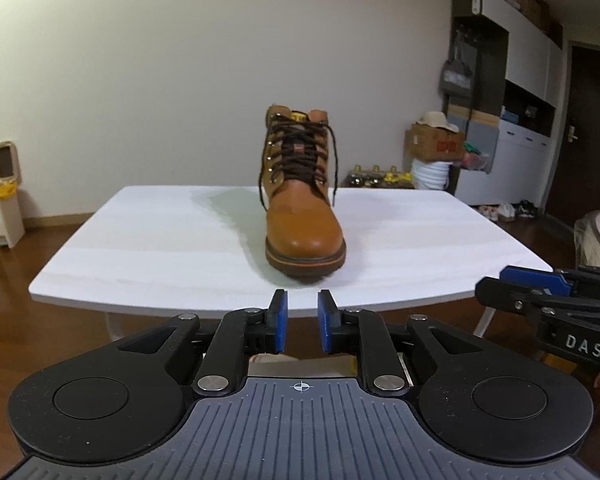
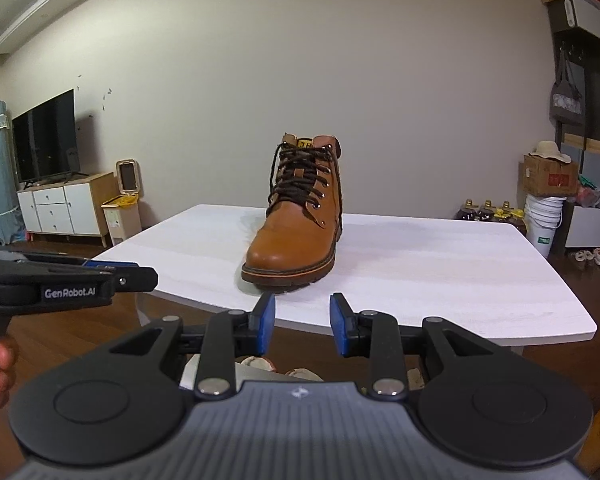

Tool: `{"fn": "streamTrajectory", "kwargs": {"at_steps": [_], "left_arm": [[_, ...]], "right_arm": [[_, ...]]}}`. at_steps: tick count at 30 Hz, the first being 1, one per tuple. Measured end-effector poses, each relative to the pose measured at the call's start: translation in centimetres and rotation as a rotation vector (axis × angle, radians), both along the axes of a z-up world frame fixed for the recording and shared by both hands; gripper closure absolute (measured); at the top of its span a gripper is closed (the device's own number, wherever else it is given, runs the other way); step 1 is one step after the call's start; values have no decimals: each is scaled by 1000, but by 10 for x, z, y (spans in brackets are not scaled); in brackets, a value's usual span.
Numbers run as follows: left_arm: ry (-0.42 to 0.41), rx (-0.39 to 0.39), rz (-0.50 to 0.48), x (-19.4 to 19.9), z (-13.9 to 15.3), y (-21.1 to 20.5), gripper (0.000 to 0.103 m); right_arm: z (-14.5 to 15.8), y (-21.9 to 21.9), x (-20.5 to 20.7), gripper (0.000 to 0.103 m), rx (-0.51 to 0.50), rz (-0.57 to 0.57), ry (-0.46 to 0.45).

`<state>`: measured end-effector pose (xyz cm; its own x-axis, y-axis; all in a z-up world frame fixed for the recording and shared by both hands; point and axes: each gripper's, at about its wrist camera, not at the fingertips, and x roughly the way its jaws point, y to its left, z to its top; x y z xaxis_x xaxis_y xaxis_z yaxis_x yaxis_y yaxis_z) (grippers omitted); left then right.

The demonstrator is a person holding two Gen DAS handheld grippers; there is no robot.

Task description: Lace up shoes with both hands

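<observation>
Basically pre-contact: both tools sit off the near edge of the worktop [image 1: 160, 240], nothing held. Left hand-held gripper [image 1: 302, 326] has its blue pads parted by a modest gap, empty. Right hand-held gripper [image 2: 302, 326] is parted a bit wider, also empty.

Boot [image 1: 304, 216] stands upright on the worktop, toe toward the cameras, close to the near edge, roughly centred side to side. Dark laces [image 1: 296, 152] are crossed through the eyelets up to the collar; two loose ends hang down, one on each side of the tongue, untied.

Step in hand, as I judge it: reach in and take one loose end each. Do it well by coming in from either flank, not over the toe, pinching near the lace tips, and pulling evenly so the boot does not tip or skid toward the edge.

Room: bare worktop lies wide on both sides of the boot and behind it. Near edge is the one to mind; the toe sits close to it. Grippers are near each other, so keep them from crossing.
</observation>
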<state>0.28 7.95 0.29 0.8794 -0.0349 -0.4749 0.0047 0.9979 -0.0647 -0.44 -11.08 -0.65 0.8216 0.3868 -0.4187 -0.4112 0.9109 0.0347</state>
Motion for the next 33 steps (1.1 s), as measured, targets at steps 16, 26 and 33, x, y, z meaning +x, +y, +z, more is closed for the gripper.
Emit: {"fn": "streamTrajectory", "kwargs": {"at_steps": [16,26,33], "left_arm": [[11,6,12,6,-3,4,83],[-14,8,8,4,6,4,83],[-38,2,0,2,14,3,83]], "right_arm": [[-1,4,2,66,-43,-28,21],[5,4,0,65,-55,-33,-6],[6,5,-1,66,-54,-23,-13]]}}
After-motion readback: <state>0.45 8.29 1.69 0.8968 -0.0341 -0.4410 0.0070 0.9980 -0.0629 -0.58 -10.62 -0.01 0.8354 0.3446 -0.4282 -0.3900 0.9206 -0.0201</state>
